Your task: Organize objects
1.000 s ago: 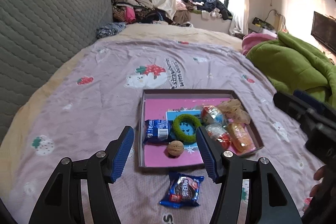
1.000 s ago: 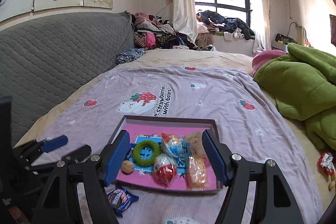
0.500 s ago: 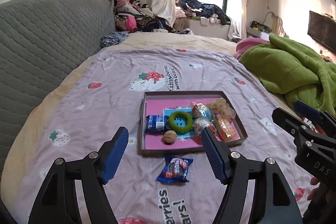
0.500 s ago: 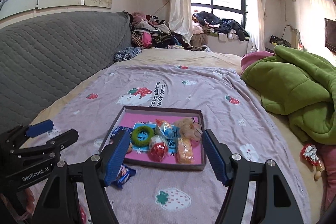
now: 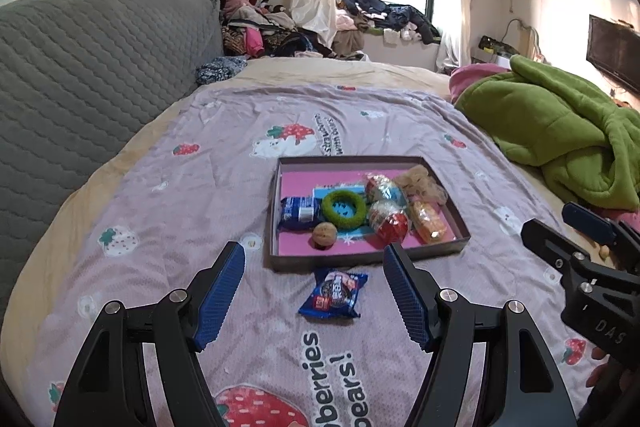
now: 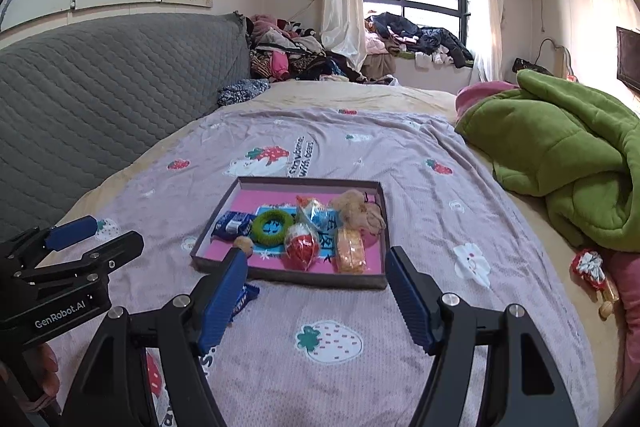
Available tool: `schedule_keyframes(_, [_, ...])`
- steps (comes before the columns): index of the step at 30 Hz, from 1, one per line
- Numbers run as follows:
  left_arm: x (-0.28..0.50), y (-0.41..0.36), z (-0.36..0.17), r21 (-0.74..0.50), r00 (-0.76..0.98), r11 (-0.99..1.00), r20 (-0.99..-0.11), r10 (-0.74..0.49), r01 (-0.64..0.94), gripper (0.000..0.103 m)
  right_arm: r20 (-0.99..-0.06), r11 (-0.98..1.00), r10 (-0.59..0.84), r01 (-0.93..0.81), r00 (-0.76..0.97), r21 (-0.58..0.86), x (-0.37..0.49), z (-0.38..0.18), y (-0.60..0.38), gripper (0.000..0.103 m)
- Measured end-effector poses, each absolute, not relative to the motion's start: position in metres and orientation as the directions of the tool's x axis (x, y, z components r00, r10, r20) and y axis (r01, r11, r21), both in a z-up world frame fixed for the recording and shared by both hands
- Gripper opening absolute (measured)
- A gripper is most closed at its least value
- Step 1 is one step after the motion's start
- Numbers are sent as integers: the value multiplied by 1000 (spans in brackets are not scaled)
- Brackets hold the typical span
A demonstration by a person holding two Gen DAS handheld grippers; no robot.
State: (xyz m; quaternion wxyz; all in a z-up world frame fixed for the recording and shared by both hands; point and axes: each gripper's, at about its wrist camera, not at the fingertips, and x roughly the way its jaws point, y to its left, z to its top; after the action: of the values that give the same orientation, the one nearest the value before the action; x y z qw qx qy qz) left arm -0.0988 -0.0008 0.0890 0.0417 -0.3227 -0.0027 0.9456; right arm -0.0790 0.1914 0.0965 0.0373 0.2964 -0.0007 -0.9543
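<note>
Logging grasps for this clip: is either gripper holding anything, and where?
Nothing is held. The left gripper and right gripper are open, apart from the tray.

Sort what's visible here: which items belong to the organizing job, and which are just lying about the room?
Job:
tray
blue cookie packet on the sheet outside the tray
second blue packet, green ring, walnut, wrapped snacks inside the tray
left gripper, right gripper, both open

Lying about:
green blanket
clothes pile
red-and-white trinket
</note>
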Motion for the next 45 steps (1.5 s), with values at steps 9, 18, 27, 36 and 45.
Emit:
schedule_keyframes(9, [-93, 2, 70, -23, -770, -997, -634, 67, -67, 73, -589, -998, -63, 59, -806, 26, -69, 81, 194, 71])
schedule_keyframes(18, [-78, 9, 67, -12, -771, -996, -633, 72, -83, 73, -602, -998, -62, 47, -796, 40, -58, 70, 200, 71])
schedule_keyframes(27, [-69, 13, 58, -11, -766, -995, -638, 81, -96, 73, -612, -999, -49, 33, -790, 38, -50, 54, 208, 71])
schedule_keyframes(36, [-68, 16, 40, 0, -756, -995, -650, 76, -100, 73, -617, -999, -42, 26, -786, 34, -47, 37, 215, 71])
schedule_keyframes(45, [-70, 17, 26, -4, -743, -995, -664, 78, -100, 73, -624, -999, -43, 29, -781, 32, -46, 31, 214, 71])
